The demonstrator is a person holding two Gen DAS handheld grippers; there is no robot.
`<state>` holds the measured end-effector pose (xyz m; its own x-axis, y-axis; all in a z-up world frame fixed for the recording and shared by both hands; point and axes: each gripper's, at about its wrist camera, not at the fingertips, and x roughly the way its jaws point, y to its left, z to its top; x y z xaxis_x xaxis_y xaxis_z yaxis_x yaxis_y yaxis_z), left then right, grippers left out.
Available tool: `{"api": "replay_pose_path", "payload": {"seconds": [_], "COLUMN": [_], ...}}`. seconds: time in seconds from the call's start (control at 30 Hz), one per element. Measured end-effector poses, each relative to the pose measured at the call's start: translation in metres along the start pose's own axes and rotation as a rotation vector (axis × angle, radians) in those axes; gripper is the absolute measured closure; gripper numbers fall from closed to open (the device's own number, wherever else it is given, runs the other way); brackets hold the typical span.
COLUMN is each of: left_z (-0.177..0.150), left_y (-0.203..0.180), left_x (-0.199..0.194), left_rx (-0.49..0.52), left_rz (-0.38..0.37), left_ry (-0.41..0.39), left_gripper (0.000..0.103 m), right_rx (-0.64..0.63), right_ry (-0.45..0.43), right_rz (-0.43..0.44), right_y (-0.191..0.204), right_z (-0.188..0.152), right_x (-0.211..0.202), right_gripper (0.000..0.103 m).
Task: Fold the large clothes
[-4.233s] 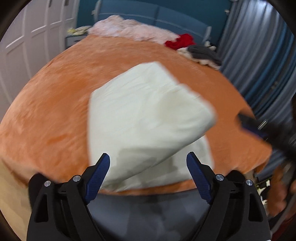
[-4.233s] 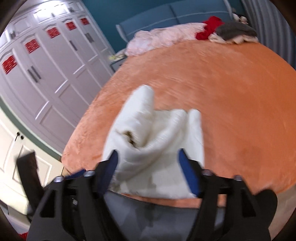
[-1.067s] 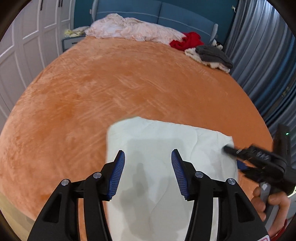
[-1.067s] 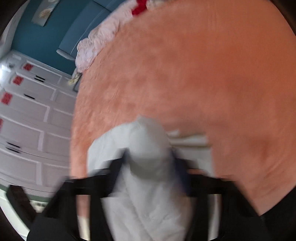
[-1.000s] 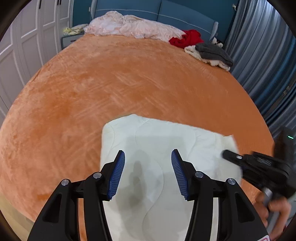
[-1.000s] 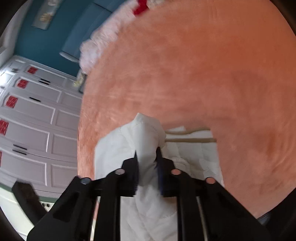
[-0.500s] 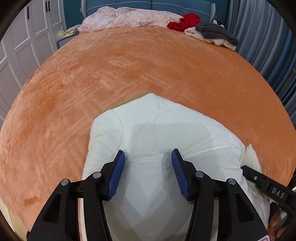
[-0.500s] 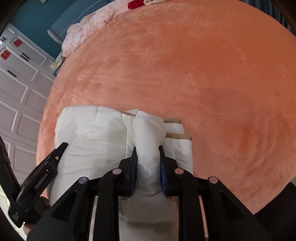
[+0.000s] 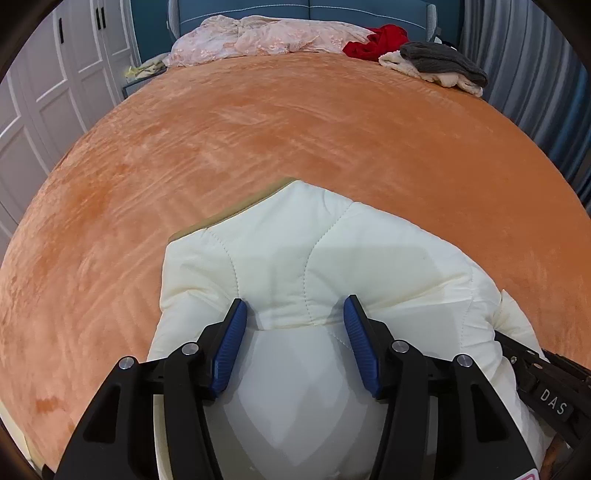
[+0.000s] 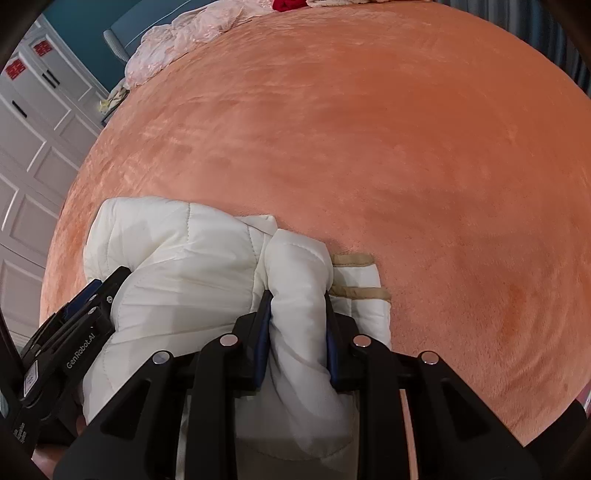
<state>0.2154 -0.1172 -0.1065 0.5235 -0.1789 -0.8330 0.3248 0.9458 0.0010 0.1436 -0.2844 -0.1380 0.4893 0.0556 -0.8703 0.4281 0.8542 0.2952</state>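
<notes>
A cream quilted jacket (image 9: 314, 251) lies folded in a thick bundle at the near edge of the orange bed (image 9: 295, 129). My left gripper (image 9: 295, 314) rests on top of the bundle with its jaws apart; a hump of fabric bulges between the blue pads (image 9: 231, 347), which do not squeeze it. My right gripper (image 10: 298, 299) is shut on a padded fold of the same jacket (image 10: 173, 251) at the bundle's right side. Tan trim (image 10: 354, 258) of the jacket shows just beyond the right fingers. Each gripper appears at the edge of the other's view.
A pink blanket (image 9: 269, 35), a red garment (image 9: 380, 38) and a grey and cream clothes pile (image 9: 439, 64) lie at the bed's far end. White wardrobe doors (image 9: 44, 92) stand on the left, grey curtains (image 9: 535, 74) on the right.
The flat cream jacket was folded over into a thick bundle. The right gripper closed on a fold of it. The left gripper came down onto the bundle, still open.
</notes>
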Motion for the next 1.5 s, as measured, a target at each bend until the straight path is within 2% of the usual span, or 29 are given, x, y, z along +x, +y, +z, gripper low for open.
{"api": "replay_pose_path", "payload": {"seconds": [0.5, 0.63, 0.7, 0.77, 0.8, 0.83, 0.9, 0.93, 1.03, 1.1, 1.17, 1.3, 1.43, 1.5], "left_z": [-0.003, -0.003, -0.002, -0.002, -0.003, -0.004, -0.009, -0.012, -0.024, -0.034, -0.04, -0.039, -0.037, -0.035], "left_y": [-0.004, 0.001, 0.007, 0.017, 0.025, 0.031, 0.045, 0.054, 0.081, 0.096, 0.103, 0.1, 0.096, 0.095], "left_x": [0.005, 0.0, -0.007, -0.021, -0.032, -0.039, -0.053, -0.057, -0.057, -0.052, -0.049, -0.043, -0.034, -0.029], "left_rx": [0.013, -0.001, -0.017, -0.046, -0.074, -0.095, -0.135, -0.164, -0.29, -0.399, -0.47, -0.466, -0.467, -0.467], "left_rz": [0.037, 0.018, -0.01, -0.033, -0.049, -0.06, -0.083, -0.089, -0.175, -0.253, -0.297, -0.306, -0.302, -0.302], "left_ry": [-0.022, -0.032, -0.03, -0.025, -0.028, -0.03, -0.027, -0.009, 0.05, 0.091, 0.106, 0.123, 0.143, 0.155], "left_gripper": [0.05, 0.05, 0.046, 0.032, 0.028, 0.024, 0.02, 0.02, 0.019, 0.019, 0.019, 0.015, 0.005, 0.005], "right_rx": [-0.027, -0.019, -0.011, 0.014, 0.025, 0.035, 0.036, 0.045, 0.113, 0.164, 0.224, 0.244, 0.252, 0.257], "right_ry": [-0.041, -0.053, -0.053, -0.069, -0.081, -0.101, -0.095, -0.065, 0.027, 0.066, 0.098, 0.108, 0.11, 0.111], "right_rz": [-0.016, 0.018, 0.036, 0.044, 0.044, 0.044, 0.064, 0.093, 0.182, 0.232, 0.285, 0.31, 0.324, 0.33], "right_y": [0.002, -0.002, -0.006, -0.015, -0.019, -0.024, -0.03, -0.035, -0.043, -0.048, -0.05, -0.047, -0.045, -0.044], "right_z": [-0.001, 0.0, 0.003, 0.004, 0.004, 0.002, 0.0, -0.002, -0.008, -0.013, -0.017, -0.02, -0.021, -0.021], "right_x": [0.003, -0.004, -0.018, -0.036, -0.044, -0.055, -0.065, -0.065, -0.054, -0.045, -0.035, -0.03, -0.027, -0.025], "right_gripper": [0.081, 0.079, 0.071, 0.049, 0.03, 0.023, 0.023, 0.023, 0.023, 0.023, 0.023, 0.022, 0.022, 0.022]}}
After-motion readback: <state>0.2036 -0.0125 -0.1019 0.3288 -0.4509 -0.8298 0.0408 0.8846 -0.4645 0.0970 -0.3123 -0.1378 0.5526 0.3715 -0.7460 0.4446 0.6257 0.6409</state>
